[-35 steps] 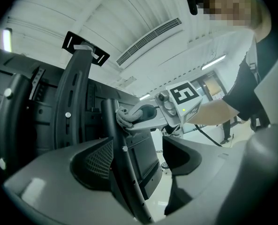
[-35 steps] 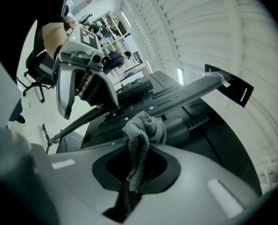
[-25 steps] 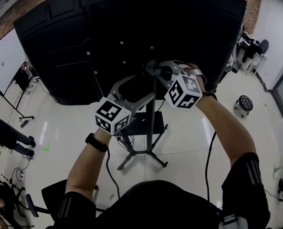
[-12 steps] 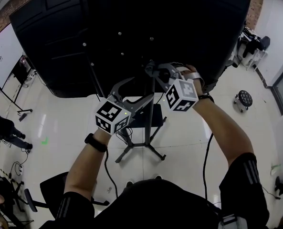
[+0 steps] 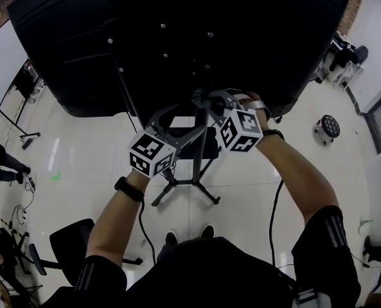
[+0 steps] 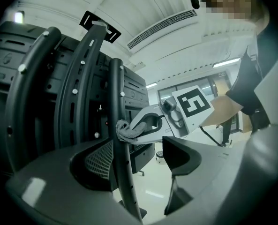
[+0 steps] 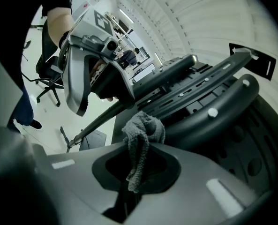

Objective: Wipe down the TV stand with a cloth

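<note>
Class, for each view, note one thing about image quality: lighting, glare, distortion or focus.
Head view: fisheye bending; the TV's black back swallows detail, and the glossy floor shows glare. Left gripper view: dark vignetted corners, near jaws soft. Right gripper view: grey cloth sharp, ceiling washed out.

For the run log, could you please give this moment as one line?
right claw: shut on cloth, pressed to stand pole | left claw: open around stand pole
</note>
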